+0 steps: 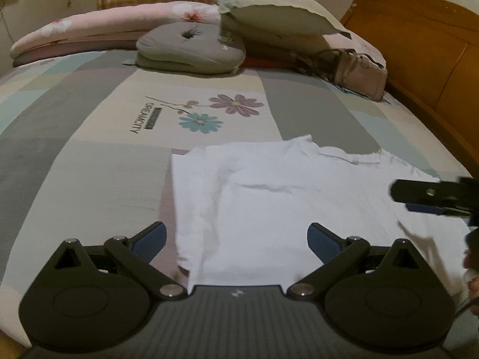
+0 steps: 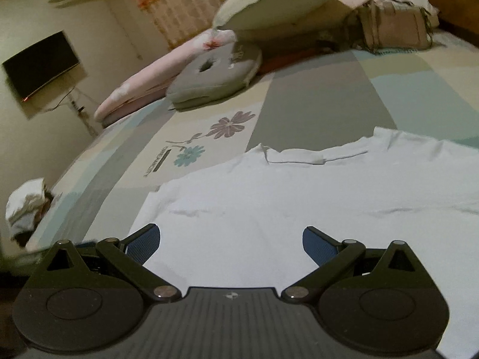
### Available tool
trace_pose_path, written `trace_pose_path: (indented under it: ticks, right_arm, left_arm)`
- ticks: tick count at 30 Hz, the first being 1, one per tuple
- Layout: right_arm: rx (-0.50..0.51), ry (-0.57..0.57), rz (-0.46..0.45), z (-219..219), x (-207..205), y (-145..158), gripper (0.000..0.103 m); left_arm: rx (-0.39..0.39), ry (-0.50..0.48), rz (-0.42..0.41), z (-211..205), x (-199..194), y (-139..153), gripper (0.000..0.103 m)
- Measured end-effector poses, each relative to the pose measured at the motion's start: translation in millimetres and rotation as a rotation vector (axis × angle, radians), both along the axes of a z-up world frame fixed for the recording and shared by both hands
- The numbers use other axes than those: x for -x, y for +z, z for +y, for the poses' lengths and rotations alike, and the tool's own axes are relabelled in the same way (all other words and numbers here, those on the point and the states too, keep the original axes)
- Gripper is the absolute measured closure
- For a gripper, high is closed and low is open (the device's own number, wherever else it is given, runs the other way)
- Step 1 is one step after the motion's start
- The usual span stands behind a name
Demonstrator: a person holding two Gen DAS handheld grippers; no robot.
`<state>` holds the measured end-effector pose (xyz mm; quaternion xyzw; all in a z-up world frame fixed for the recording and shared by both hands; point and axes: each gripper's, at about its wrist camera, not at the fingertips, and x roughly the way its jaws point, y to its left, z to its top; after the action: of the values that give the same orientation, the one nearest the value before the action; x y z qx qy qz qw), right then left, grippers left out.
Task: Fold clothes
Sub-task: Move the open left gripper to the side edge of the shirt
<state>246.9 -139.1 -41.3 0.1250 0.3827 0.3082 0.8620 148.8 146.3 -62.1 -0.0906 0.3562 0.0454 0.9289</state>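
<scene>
A white T-shirt [image 1: 284, 197] lies flat on the bed, collar toward the pillows, its left side folded inward. It also shows in the right wrist view [image 2: 299, 203]. My left gripper [image 1: 236, 239] is open and empty, held just above the shirt's near left part. My right gripper [image 2: 231, 240] is open and empty above the shirt's near middle. The right gripper also shows in the left wrist view [image 1: 425, 199] at the far right, over the shirt's right side.
The bed sheet [image 1: 89, 149] has grey, cream and teal patches with flower prints. Pillows [image 1: 278, 12], a grey cushion [image 1: 191, 48] and a pink quilt [image 1: 89, 30] lie at the far side. A wooden headboard [image 1: 419, 45] stands at right. A crumpled cloth [image 2: 27, 203] lies at the bed's left edge.
</scene>
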Motion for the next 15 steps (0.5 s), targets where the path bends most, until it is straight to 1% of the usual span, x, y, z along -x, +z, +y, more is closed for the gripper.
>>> trace_pose_path:
  ticks: [7,10,13,15]
  right_arm:
    - [-0.019,-0.047,0.082,16.0,-20.9,-26.2,0.000]
    - [-0.019,-0.077,0.086,16.6,-31.9,-36.5,0.000]
    - [-0.029,-0.106,0.069,16.6,-46.5,-41.3,0.000]
    - [-0.018,-0.107,0.061,19.7,-58.3,-41.9,0.000]
  left_arm:
    - [0.015,0.008,0.003,6.8,-8.9,-3.6,0.003]
    - [0.014,0.007,0.004,7.8,-12.6,-5.2,0.003]
    - [0.013,0.008,0.011,8.7,-15.5,-6.7,0.003]
    - [0.008,0.011,0.017,9.3,-16.7,-7.8,0.003]
